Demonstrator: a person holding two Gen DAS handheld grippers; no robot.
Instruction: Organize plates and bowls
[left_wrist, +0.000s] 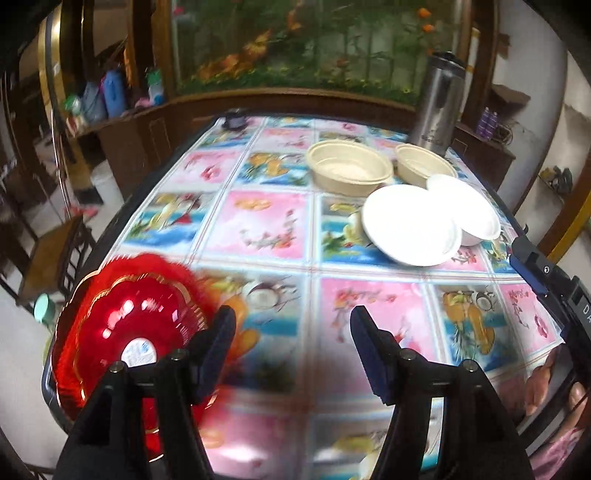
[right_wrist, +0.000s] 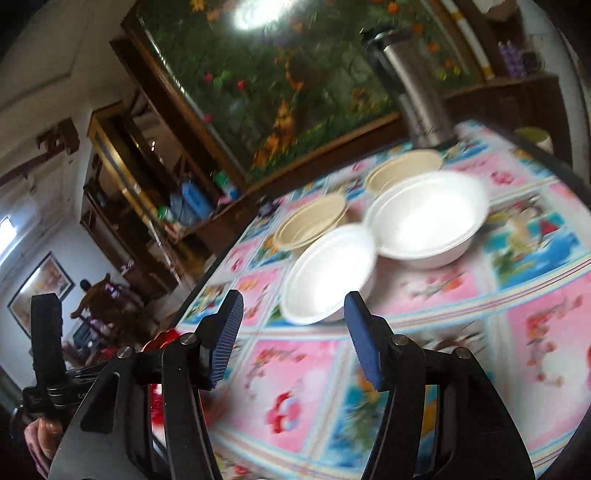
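Right wrist view: the right gripper (right_wrist: 293, 332), fingers wide and empty, faces the near white plate (right_wrist: 330, 275). Better to straddle its rim squarely before closing. The left gripper (left_wrist: 293, 349) is wide too, empty.

Left gripper (left_wrist: 293, 338) and right gripper (right_wrist: 293, 325), jaws wide apart, both empty.

Both wrist views face the same white plate (left_wrist: 410, 229) (right_wrist: 330, 275) (right view perhaps nearer).

The red plates (left_wrist: 125, 332) are motion-blurred and partly hidden behind the left gripper's (left_wrist: 293, 350) finger; the white plate (left_wrist: 410, 229) covers part of the white bowl (left_wrist: 469, 210)
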